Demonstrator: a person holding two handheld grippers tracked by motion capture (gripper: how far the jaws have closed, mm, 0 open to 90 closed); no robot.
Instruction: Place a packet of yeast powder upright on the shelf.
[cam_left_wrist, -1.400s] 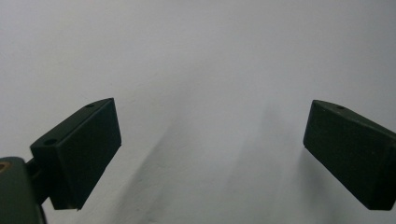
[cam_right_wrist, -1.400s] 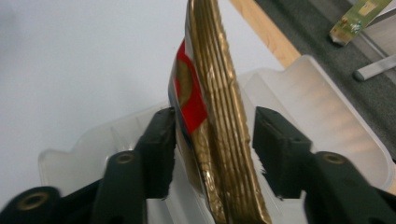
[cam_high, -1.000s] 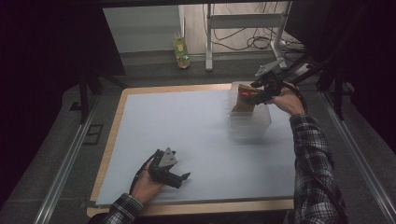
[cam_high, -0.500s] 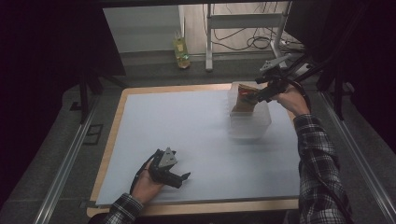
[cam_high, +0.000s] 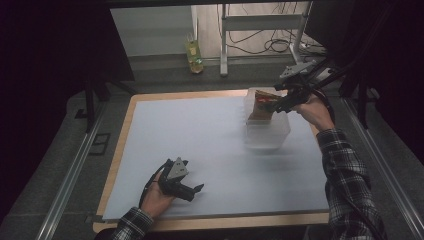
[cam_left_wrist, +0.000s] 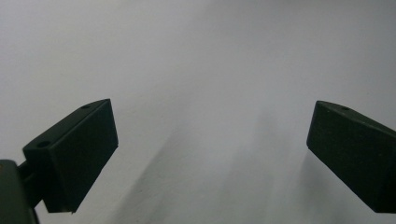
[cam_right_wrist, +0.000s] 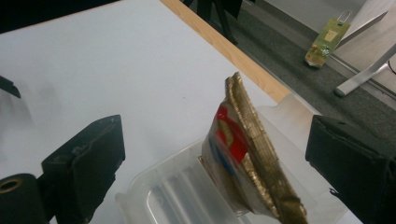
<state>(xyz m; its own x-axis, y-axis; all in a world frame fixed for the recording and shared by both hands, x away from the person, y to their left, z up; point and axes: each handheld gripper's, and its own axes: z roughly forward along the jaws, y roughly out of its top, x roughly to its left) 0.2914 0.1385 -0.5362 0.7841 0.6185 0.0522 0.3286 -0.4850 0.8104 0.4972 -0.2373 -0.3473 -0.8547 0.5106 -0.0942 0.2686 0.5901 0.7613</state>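
Observation:
A clear plastic container (cam_high: 267, 134) stands at the table's far right. A snack packet (cam_high: 260, 106) with a gold edge and red and blue print stands upright in it, leaning on the far wall. My right gripper (cam_high: 275, 103) hovers just above and to the right of the packet. In the right gripper view the packet (cam_right_wrist: 243, 154) and the container (cam_right_wrist: 173, 186) lie between the wide jaws of my right gripper (cam_right_wrist: 215, 137), untouched. Those jaws have just been opening. My left gripper (cam_high: 194, 188) rests on the white mat near the front left, and its jaws (cam_left_wrist: 210, 135) are open over bare mat.
The white mat (cam_high: 210, 140) covers a wood-edged table (cam_high: 190, 94). Beyond the far edge, a small yellow-green bottle (cam_high: 194, 52) and metal stand legs (cam_high: 223, 45) stand on the floor. Dark frame rails run along both sides.
My right gripper has let go of the packet, opened wider and drawn up and to the right. The packet stays standing in the container. My left gripper has not moved.

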